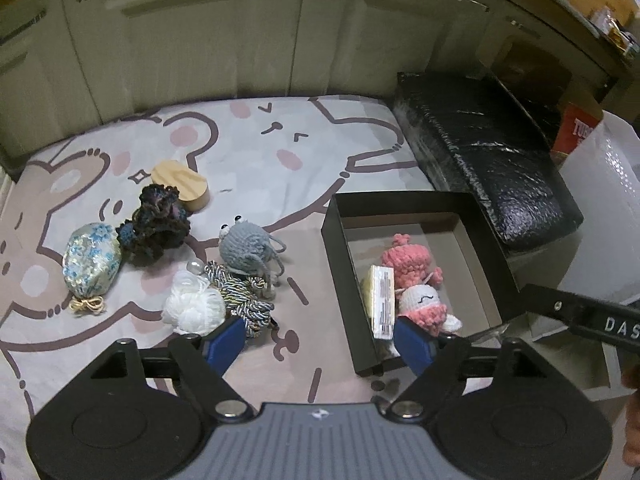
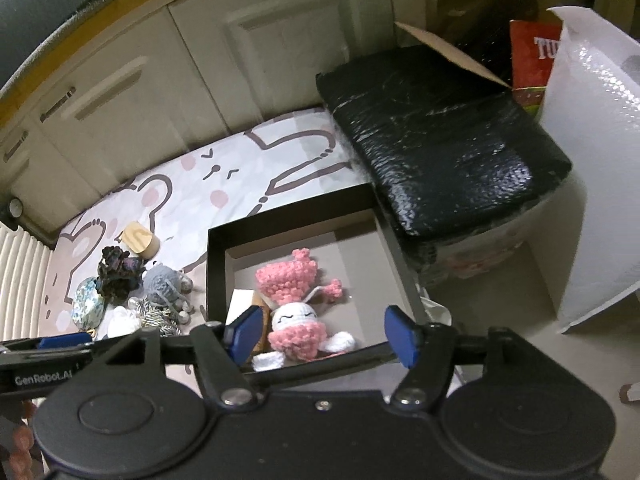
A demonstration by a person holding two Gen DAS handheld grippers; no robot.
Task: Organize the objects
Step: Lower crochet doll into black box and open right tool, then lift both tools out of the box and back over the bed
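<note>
the left hand-held gripper (image 1: 320, 340) hangs with its blue padded fingers spread wide and nothing between them, above the printed bed sheet (image 1: 256, 152), a smooth pale fabric with brown cartoon outlines and pink blotches. the right hand-held gripper (image 2: 324, 336) is likewise spread and empty, over the near edge of the black cardboard box (image 2: 216, 264).

the box is square and shallow, matte black outside with a plain grey-brown floor. inside it lies a crocheted pink and white doll (image 2: 296, 300), nubbly yarn, with a stitched sleeping face, and just beside it on its left a flat white card packet (image 1: 382, 304) standing on edge.

left of the box, loose on the sheet, sits a cluster: a grey crocheted crab (image 1: 248, 248) with bead eyes and dangling legs, a fluffy white yarn ball (image 1: 196, 308), a knot of twisted blue-and-gold cord (image 1: 244, 296), a dark ruffled crochet piece (image 1: 156, 224), a glossy floral brocade pouch (image 1: 92, 260) tied with a gold bow, and a smooth oval wooden block (image 1: 182, 186) at the back.

a bulky bundle wrapped in crinkled black plastic (image 1: 488, 152) lies to the right of the sheet, beyond the box
</note>
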